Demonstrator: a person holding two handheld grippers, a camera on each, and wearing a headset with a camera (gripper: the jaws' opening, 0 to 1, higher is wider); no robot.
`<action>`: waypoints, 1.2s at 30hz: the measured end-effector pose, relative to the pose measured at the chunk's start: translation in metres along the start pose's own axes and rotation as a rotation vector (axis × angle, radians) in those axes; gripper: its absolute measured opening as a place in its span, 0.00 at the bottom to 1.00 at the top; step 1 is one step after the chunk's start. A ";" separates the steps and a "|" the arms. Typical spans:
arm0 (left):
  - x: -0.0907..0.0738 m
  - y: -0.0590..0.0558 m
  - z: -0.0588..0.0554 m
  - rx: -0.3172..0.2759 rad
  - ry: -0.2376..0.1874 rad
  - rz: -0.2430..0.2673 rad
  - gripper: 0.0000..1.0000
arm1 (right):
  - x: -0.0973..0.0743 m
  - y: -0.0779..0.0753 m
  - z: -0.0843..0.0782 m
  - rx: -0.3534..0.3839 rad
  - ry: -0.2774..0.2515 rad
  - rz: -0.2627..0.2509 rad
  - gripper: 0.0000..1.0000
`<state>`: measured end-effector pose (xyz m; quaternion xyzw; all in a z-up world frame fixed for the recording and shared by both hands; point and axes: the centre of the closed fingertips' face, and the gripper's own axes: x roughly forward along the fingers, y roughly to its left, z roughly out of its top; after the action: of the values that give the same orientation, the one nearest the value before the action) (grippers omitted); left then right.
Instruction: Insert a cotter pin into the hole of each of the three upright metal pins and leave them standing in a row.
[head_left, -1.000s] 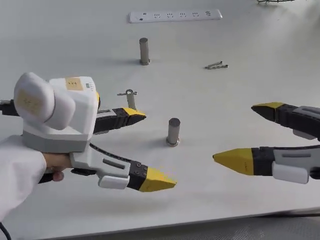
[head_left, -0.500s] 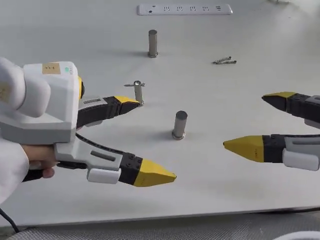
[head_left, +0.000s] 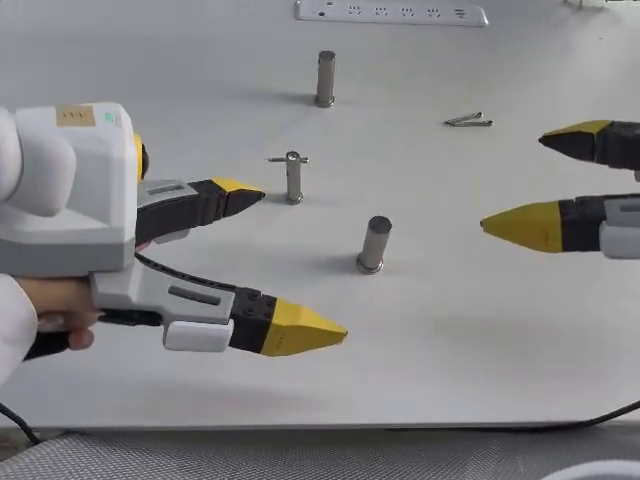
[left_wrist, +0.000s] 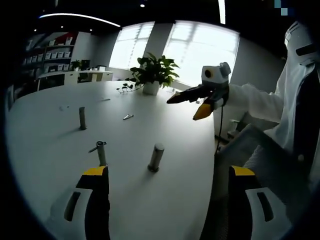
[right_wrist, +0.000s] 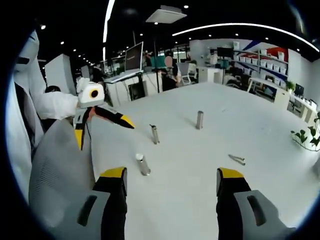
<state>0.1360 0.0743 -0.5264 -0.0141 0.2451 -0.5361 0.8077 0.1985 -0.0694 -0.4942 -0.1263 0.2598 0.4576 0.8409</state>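
Observation:
Three metal pins stand on the white table. The far pin (head_left: 325, 78) and the near pin (head_left: 374, 244) are bare. The middle pin (head_left: 293, 177) carries a cotter pin (head_left: 280, 159) through its top. Loose cotter pins (head_left: 468, 121) lie to the right. My left gripper (head_left: 290, 262) is open at the near left, its upper tip just left of the middle pin. My right gripper (head_left: 525, 182) is open at the right edge, empty. The left gripper view shows the middle pin (left_wrist: 101, 153), near pin (left_wrist: 156, 157) and far pin (left_wrist: 82, 118); the right gripper view shows all three pins: (right_wrist: 155, 134), (right_wrist: 143, 164), (right_wrist: 199, 120).
A white power strip (head_left: 391, 12) lies at the table's far edge. The table's front edge (head_left: 320, 425) runs close below the left gripper. A potted plant (left_wrist: 152, 75) stands on the table's far side in the left gripper view.
The head camera has tilted, shifting the whole scene. My right gripper has risen and drawn toward the right edge. The left gripper stays open near the middle pin.

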 end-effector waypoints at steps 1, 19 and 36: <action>-0.001 0.000 0.000 -0.002 0.000 0.004 1.00 | 0.001 -0.003 0.002 -0.010 0.009 0.006 0.69; -0.016 -0.012 0.020 -0.022 -0.077 0.042 1.00 | 0.036 -0.073 0.015 -0.288 0.263 0.095 0.46; -0.026 -0.004 0.019 -0.073 -0.113 0.084 0.99 | 0.077 -0.136 -0.018 -0.377 0.535 0.151 0.24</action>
<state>0.1323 0.0906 -0.4986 -0.0635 0.2187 -0.4906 0.8411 0.3410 -0.0979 -0.5548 -0.3758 0.3906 0.5092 0.6685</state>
